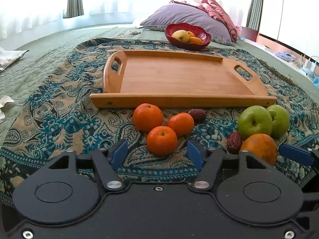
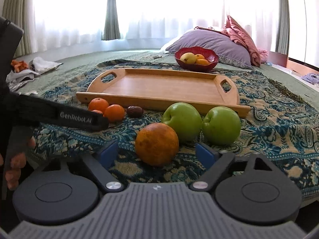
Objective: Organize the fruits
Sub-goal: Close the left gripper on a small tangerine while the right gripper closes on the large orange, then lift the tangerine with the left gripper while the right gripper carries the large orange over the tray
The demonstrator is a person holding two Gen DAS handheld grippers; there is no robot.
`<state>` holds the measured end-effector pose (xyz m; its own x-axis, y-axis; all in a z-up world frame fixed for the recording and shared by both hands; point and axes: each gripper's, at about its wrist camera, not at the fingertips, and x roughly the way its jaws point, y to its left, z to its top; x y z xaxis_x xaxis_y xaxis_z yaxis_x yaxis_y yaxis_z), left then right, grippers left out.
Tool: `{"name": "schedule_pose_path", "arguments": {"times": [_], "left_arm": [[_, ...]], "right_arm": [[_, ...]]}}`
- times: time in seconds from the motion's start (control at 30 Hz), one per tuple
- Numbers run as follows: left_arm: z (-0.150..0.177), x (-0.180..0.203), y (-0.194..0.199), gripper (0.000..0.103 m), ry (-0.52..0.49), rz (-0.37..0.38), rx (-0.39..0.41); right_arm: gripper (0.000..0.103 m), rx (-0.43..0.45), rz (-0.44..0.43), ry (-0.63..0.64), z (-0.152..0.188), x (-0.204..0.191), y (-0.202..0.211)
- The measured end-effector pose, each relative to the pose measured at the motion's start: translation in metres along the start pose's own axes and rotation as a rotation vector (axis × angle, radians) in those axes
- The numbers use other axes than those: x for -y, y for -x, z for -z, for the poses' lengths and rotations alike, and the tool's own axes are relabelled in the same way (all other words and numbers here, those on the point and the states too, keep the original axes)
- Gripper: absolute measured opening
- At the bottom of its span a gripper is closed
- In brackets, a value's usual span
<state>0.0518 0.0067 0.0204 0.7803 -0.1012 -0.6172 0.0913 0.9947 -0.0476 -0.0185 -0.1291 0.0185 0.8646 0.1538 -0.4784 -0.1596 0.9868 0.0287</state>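
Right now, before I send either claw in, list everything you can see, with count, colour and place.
Small round tangerines: three, orange, clustered on the cloth ahead of the left claw.
Large mottled orange: one, orange-brown, between the right claw's fingers, untouched.
Round apples: two, green, side by side behind the mottled orange.
Wrinkled dates: two, dark red-brown, one beside the tangerines, one by the apples.
Rectangular wooden tray: one, tan, bare, behind the fruit.
Scalloped bowl: one, red, behind the tray, holding yellow and orange fruit.
Patterned cloth: one, blue-beige, under everything.
Pillow: one, purple, far back.
Left claw: open.
Right claw: open.
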Motion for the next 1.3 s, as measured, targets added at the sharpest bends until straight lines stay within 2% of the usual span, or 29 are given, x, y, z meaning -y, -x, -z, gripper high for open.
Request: {"name": "schedule_pose_path", "arguments": {"times": [0.13,0.23,0.43,0.9,1.13,1.3], "left_arm": [[0.002,0.002,-0.002,0.053,-0.010,-0.002,0.012],[0.003,0.003,-0.002,0.043,-0.024,0.004,0.026],[0.003,0.003,-0.005,0.041,-0.026,0.023,0.023],[0.007,0.005,-0.004,0.041,-0.043,0.037,0.040],[0.007,0.006,-0.004,0.033,-0.059,0.030,0.051],[0.007,0.004,0.003,0.032,-0.059,0.037,0.060]], "right_arm": [[0.081,0.004,0.020,-0.028,0.001,0.002,-0.003],[0.075,0.001,0.018,-0.040,0.002,0.004,-0.005],[0.065,-0.002,0.007,-0.036,0.002,0.001,-0.007],[0.058,-0.014,0.018,-0.025,0.002,-0.004,-0.013],[0.058,-0.017,0.016,-0.016,0.001,-0.005,-0.015],[0.054,-0.021,0.020,-0.027,0.001,-0.004,-0.014]]}}
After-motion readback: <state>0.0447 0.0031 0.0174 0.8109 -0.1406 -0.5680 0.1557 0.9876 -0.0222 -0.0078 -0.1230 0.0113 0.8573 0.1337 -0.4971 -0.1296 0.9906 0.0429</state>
